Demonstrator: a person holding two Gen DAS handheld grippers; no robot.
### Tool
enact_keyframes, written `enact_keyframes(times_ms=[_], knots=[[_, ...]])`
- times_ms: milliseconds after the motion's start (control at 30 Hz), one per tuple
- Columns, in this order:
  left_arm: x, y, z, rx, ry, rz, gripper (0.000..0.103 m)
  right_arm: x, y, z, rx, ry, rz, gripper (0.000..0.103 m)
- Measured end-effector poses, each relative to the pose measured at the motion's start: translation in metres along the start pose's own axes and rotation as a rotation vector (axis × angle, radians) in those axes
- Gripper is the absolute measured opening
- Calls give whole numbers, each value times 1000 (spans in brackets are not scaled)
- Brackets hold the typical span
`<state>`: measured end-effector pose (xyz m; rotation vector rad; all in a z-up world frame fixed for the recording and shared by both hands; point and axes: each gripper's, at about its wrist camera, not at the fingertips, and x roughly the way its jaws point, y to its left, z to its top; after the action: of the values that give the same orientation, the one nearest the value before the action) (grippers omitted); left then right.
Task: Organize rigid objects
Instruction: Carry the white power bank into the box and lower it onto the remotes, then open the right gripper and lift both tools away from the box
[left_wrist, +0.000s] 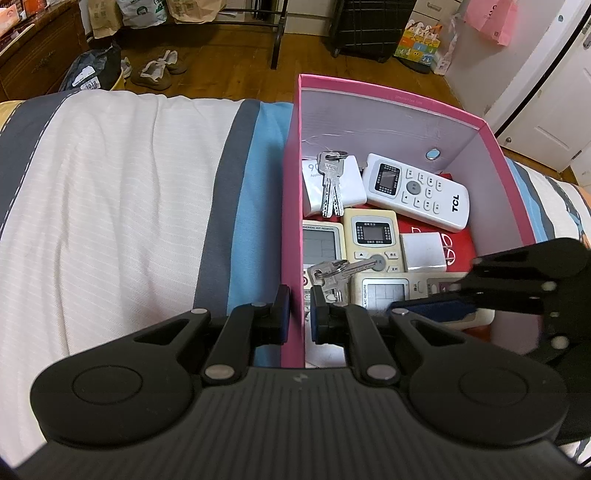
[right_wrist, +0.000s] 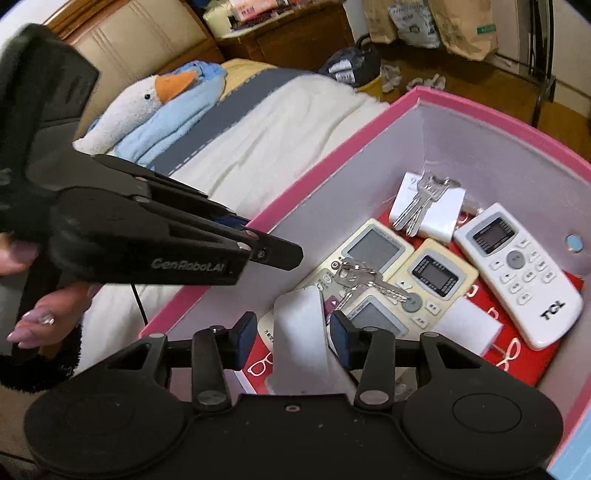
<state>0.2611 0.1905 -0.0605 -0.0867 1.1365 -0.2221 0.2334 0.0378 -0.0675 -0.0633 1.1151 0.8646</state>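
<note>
My left gripper (left_wrist: 297, 317) straddles the near left wall of the box (left_wrist: 388, 98), which sits on the bed (left_wrist: 110, 184). My right gripper (right_wrist: 293, 338) hangs over the box's near end, a flat remote (right_wrist: 301, 328) between its fingers. Inside, a TCL remote (left_wrist: 415, 190) lies far right, a key bunch (left_wrist: 330, 184) atop an adapter (left_wrist: 351, 184) far left, another key bunch (left_wrist: 332, 273) across the nearer remotes.

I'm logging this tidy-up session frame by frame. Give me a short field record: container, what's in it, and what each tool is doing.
container: pink box on the bed
contents: white TCL remote, other remotes, two key bunches, charger
left tool: shut on the box's left wall
right tool: over the box, white object between its fingers, grip unclear
</note>
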Motion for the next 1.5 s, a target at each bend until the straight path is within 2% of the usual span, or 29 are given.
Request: enact_keyframes(times_ms=[233,500,633,800,933,1200,1333,1500], knots=[[-5,-4,1,4,-9,38,8,-37,2,-14,10,-98,-17,49],[-41,-14,-2,-15,-43,102,16,-86,9,-32,31,-205,-45,49],[-68,-30,-2,-5,-63,136,22,-108,18,-36,24,-277,-88,49],[-96,-63,-12,78,-77,164,28,-138,31,-44,13,-342,-105,51],[-112,-87,-21,108,-91,161,31,-160,42,-59,20,-397,-147,52],[-138,-129,-56,121,-153,135,36,-206,66,-111,26,-504,-299,57],[-143,-147,-77,123,-170,107,39,-217,68,-132,54,-502,-364,58],[-149,-163,-97,124,-187,126,41,-228,63,-154,149,-511,-384,65]])
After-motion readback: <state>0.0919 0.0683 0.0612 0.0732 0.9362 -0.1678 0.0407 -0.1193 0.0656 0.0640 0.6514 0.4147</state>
